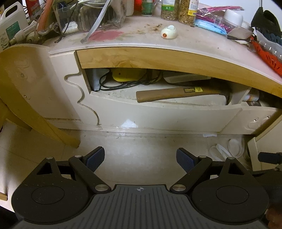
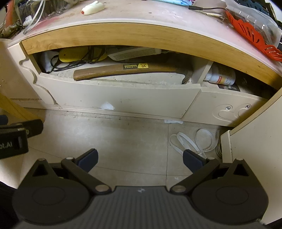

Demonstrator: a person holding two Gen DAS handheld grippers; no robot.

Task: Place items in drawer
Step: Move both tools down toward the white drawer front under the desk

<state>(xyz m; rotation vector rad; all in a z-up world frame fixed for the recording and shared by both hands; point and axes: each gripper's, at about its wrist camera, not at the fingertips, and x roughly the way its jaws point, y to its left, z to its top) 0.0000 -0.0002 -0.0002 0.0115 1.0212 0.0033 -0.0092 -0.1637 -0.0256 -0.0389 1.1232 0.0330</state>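
- Under the wooden edge of the desktop, the drawer (image 1: pixel 158 112) stands pulled part-way out, and a hammer (image 1: pixel 176 93) with a wooden handle already lies across it, near its front wall.
- Behind the hammer, at the far left of the drawer, sit a yellow device (image 1: pixel 128 74) and a black cable (image 1: pixel 114 84).
- Both tools hang back over the floor, well apart from the drawer: the left gripper (image 1: pixel 140 159) and the right gripper (image 2: pixel 140 158) each have jaws spread wide and hold nothing.
- My reading: one item is stowed, and the next move calls for fetching another from the desktop, perhaps the small white bottle (image 1: pixel 168 32).
- Clutter crowds that top: jars (image 1: pixel 178 8), an orange mesh piece (image 2: pixel 250 30).
- On the floor to the right lies a coiled white cord (image 2: pixel 193 141); the overhanging desktop edge narrows the drawer's opening.
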